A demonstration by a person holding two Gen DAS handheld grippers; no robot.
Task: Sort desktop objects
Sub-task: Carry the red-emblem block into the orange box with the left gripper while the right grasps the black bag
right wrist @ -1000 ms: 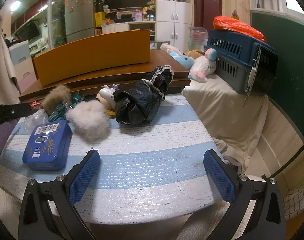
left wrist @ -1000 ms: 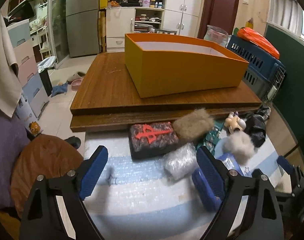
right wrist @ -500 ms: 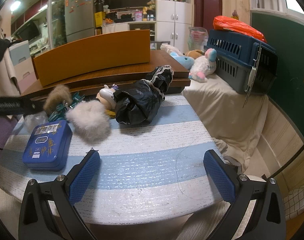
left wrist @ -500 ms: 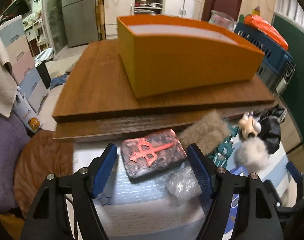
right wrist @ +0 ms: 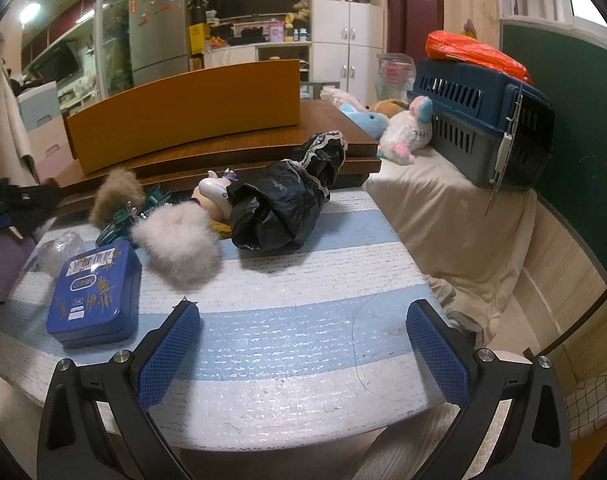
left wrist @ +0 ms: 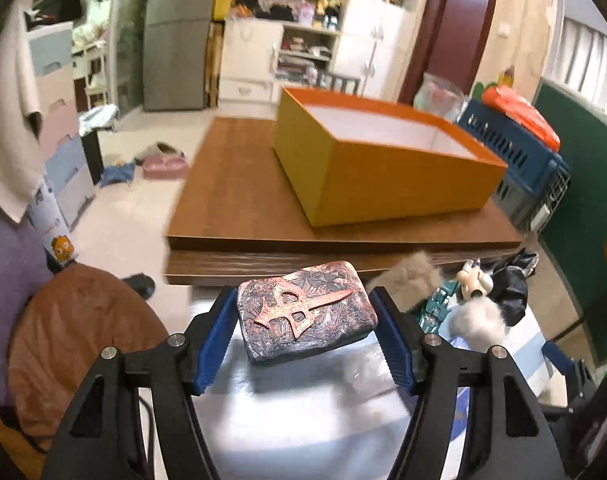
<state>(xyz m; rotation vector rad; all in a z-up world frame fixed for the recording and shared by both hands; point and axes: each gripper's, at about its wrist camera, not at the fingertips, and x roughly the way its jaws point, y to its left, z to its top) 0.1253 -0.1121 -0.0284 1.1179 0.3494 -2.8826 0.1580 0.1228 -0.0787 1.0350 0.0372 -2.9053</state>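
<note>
left claw: my left gripper (left wrist: 303,326) has its jaws closing around the dark red patterned case (left wrist: 305,316); the blue pads sit on both its short sides and it looks lifted off the mat, so i judge it gripped.
case position: at the centre of the left wrist view, with the orange box (left wrist: 383,176) at about 1 o'clock beyond it, well apart.
right claw: my right gripper (right wrist: 303,348) stands wide open with nothing between the pads, hanging over the striped mat (right wrist: 287,336).
box: as far as i can see its white inside holds nothing; the near corner is hidden by the wall.
done so far: by my reading nothing is sorted yet; this case is the first item on its way.
left on the mat: blue tin (right wrist: 93,294) at 9 o'clock of the right wrist view, white fur puff (right wrist: 179,240) beside it, brown fur puff (right wrist: 115,196) at 10 o'clock, teal clips (right wrist: 121,226), crinkled clear wrap (right wrist: 61,246), and a small doll (right wrist: 215,196) touching the black folded bundle (right wrist: 287,200) at 12 o'clock.
next need: carry the case up over the wooden board (left wrist: 239,200) and release it inside the box.
</note>
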